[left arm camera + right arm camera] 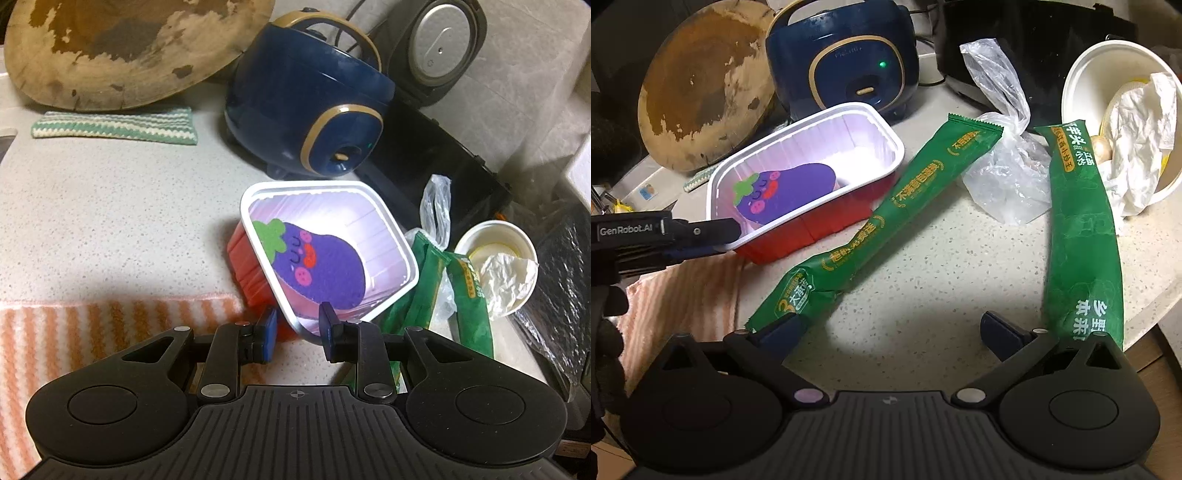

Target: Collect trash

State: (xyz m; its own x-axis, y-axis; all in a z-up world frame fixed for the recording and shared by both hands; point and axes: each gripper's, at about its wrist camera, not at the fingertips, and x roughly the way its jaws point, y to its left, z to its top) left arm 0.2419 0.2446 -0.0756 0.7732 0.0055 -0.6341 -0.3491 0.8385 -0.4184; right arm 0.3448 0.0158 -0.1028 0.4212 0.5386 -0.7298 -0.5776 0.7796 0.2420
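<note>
Tilting on the surface [923,266], the tray [798,177] is clamped at its rim by the left claw [295,332]; spillage is risked. The right claw [890,332] is spread, empty, between two wrappers [871,225].

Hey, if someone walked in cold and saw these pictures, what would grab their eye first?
Probably the red tray with a purple eggplant sponge inside, tilted at the left, its rim between the left gripper jaws. Two long green wrappers lie on the speckled counter beside it, with the right gripper wide open and empty above the bare counter between them.
</note>
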